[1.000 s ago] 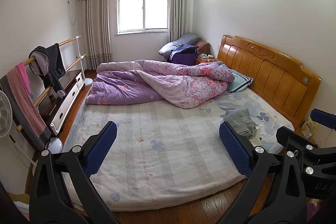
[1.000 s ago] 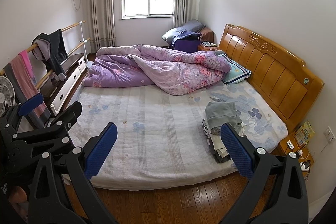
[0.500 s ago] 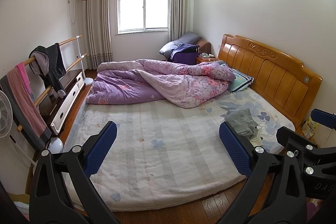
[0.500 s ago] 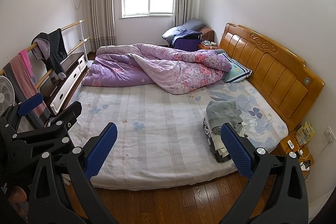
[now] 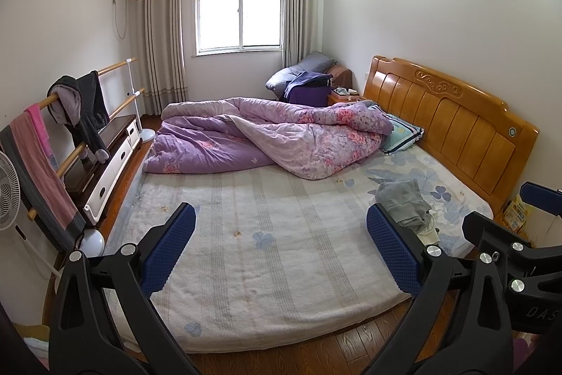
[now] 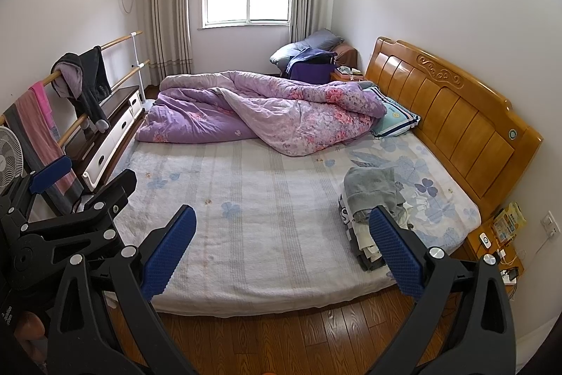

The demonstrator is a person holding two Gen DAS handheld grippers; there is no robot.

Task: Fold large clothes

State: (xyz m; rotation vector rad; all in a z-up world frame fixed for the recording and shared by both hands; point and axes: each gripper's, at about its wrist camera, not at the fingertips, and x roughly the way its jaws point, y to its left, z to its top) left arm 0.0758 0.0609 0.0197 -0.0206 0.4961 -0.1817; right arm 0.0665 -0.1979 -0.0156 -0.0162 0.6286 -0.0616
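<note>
Clothes (image 6: 372, 195) stacked in a grey-topped pile near the right edge of the bed (image 5: 281, 255), close to the headboard (image 5: 453, 125), apart from the purple quilt (image 5: 267, 136). Almost nothing shifted over the last second, only slight camera drift, so folding judged not yet begun. Left tongs (image 5: 281, 255) and right tongs (image 6: 281, 252) spread wide, empty, short of the mattress.

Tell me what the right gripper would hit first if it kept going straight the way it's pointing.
Probably the bed. The right gripper, open and empty, aims at bare mattress left of the clothes pile; nothing shows between, though depth is uncertain.
</note>
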